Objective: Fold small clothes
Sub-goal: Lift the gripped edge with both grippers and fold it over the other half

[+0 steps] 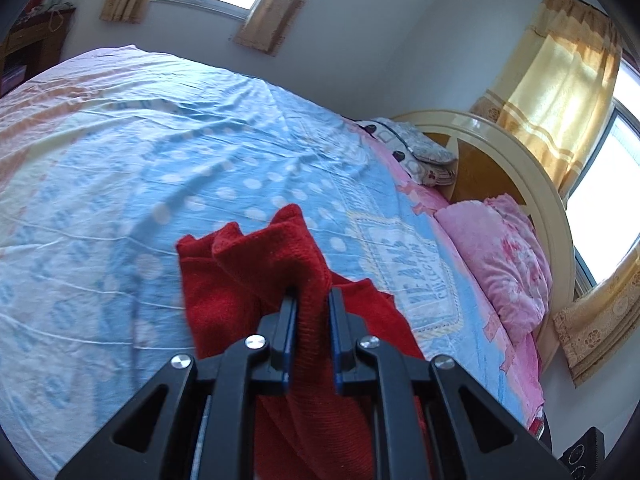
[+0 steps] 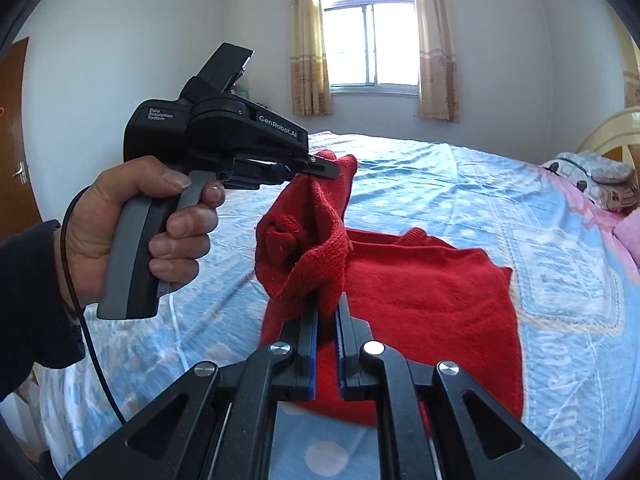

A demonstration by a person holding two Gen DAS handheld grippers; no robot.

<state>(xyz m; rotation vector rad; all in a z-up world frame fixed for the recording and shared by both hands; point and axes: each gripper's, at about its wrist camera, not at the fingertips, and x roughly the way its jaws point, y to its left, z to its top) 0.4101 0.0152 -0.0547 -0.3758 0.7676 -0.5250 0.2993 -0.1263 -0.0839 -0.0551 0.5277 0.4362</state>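
Left gripper [image 1: 313, 300]: jaws pinched on a bunched fold of the red sweater's edge, held up off the bed.
Right gripper [image 2: 328, 312]: jaws pressed together on another part of the same raised edge, just beside the left gripper [image 2: 320, 168].
Bed [image 2: 480, 184]: wide, spread with a blue dotted sheet, pink along its far side.
Red sweater [image 2: 420, 300]: most of it flat on the sheet, its long axis running from the grippers towards the headboard [image 1: 512, 160]; neckline at the far end, near edge lifted.
Pink quilt [image 1: 496, 256]: folded by the headboard.
Left hand [image 2: 132, 224]: wrapped round the grey grip, dark sleeve behind.
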